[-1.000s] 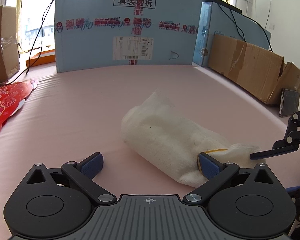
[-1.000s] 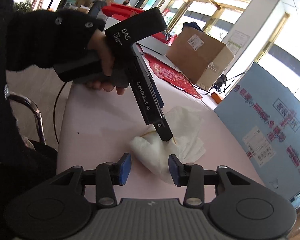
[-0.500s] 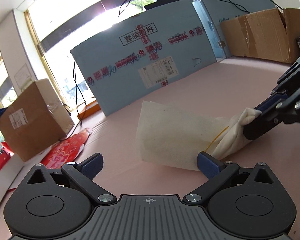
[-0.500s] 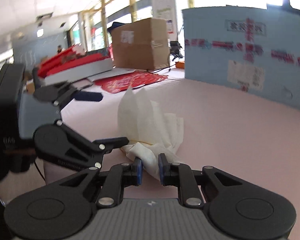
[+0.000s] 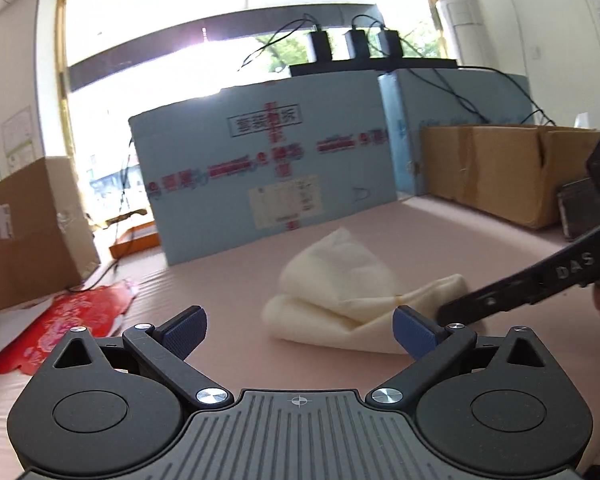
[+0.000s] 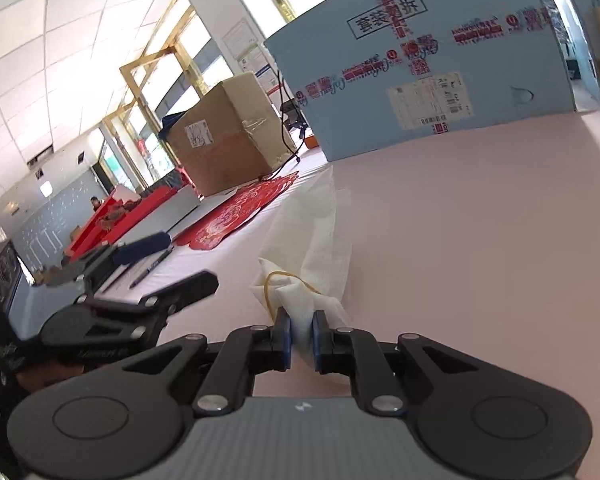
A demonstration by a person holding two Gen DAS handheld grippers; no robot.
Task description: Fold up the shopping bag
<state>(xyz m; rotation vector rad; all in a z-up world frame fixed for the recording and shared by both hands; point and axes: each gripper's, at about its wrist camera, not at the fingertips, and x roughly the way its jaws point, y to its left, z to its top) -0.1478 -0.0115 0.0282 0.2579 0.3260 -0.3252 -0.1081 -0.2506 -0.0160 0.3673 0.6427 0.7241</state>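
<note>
The jaws of the right gripper (image 6: 299, 334) have just been closing and are now clamped on a bunched end of the shopping bag (image 6: 312, 240), the white fabric pinched between the two blue pads. A thin yellow band (image 6: 278, 280) is seen looped around the gathered cloth just beyond the pads. This end is probably held so that the bag can be drawn out straight and kept taut for folding.

The jaws of the left gripper (image 5: 300, 330) are held wide apart with nothing between them; the bag lies just ahead of them and is not touched, most likely so that another part of it can be taken next.

The bag is rumpled and partly doubled over on the pink worktop (image 6: 480, 208), roughly in its middle and well clear of its edges. Its long axis runs away from the right gripper toward the blue carton (image 6: 428, 60) at the far edge, the free end pointing that way.

A brown carton (image 6: 220, 136) and a red paper sheet (image 6: 240, 212) are seen toward the far left corner, well apart from the bag.
</note>
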